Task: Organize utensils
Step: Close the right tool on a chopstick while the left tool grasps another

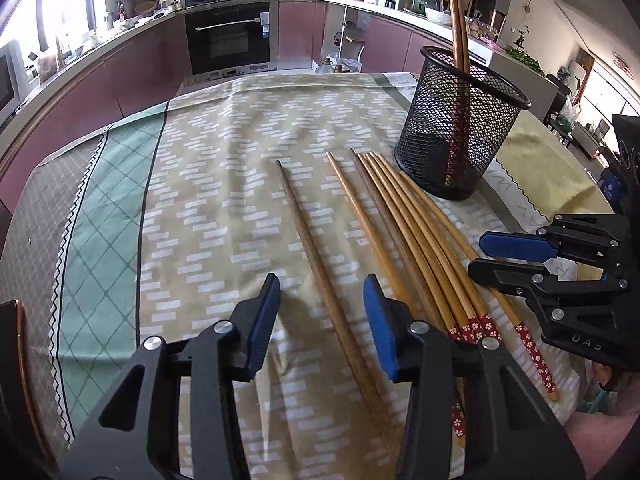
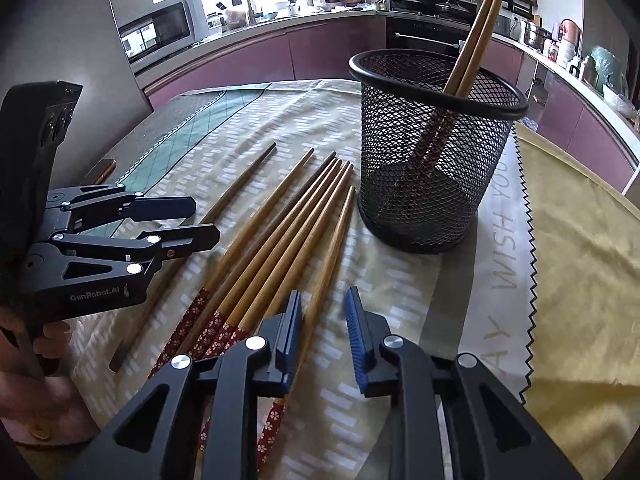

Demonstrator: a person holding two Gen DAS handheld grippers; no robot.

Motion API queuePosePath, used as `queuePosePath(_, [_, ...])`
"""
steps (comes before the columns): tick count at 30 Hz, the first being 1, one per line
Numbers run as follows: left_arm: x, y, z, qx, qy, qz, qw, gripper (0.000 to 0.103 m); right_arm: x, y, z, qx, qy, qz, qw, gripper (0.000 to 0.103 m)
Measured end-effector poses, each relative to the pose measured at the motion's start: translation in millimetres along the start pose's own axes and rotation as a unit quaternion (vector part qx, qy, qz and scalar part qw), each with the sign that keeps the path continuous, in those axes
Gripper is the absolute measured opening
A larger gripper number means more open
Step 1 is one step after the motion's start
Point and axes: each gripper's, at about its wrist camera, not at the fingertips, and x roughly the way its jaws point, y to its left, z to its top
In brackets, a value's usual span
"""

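chopsticks [image 2: 280,216] on tablecloth [image 2: 568,240], mesh holder [image 2: 432,184]

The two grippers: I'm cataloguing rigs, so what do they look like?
Both are matte black linkage frames with silver pivot screws and ribbed blue pads inside the jaws. The left gripper shows white "GenRobot.AI" lettering on its side in the right wrist view; the right gripper shows embossed "DAS" in the left wrist view.

tablecloth [image 1: 224,168]: patterned | oven [image 1: 230,36]: built-in | microwave [image 2: 160,32]: possibly, far counter
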Motion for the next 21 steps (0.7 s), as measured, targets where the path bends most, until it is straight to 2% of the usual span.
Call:
queuePosePath(4, [5, -2, 6, 0.007, 0.001, 0.005, 1.0000, 0.042, 4, 0, 4, 0.004, -0.001, 0.001, 1.000, 0.021])
queuePosePath(8, [9, -2, 10, 0.005, 0.000, 0.016, 0.9999, 0.029, 4, -5, 3, 0.012, -0.003, 0.004, 1.000, 0.015])
queuePosePath(14, [9, 3, 12, -0.018, 0.000, 0.009, 0.9998, 0.012, 1, -14, 0, 0.031, -0.004, 0.026, 0.999, 0.007])
queuePosePath(21, [7, 7, 10, -0.037, 0.001, -0.004, 0.9993, 0.009, -3, -20, -3, 0.047, -0.011, 0.035, 0.998, 0.006])
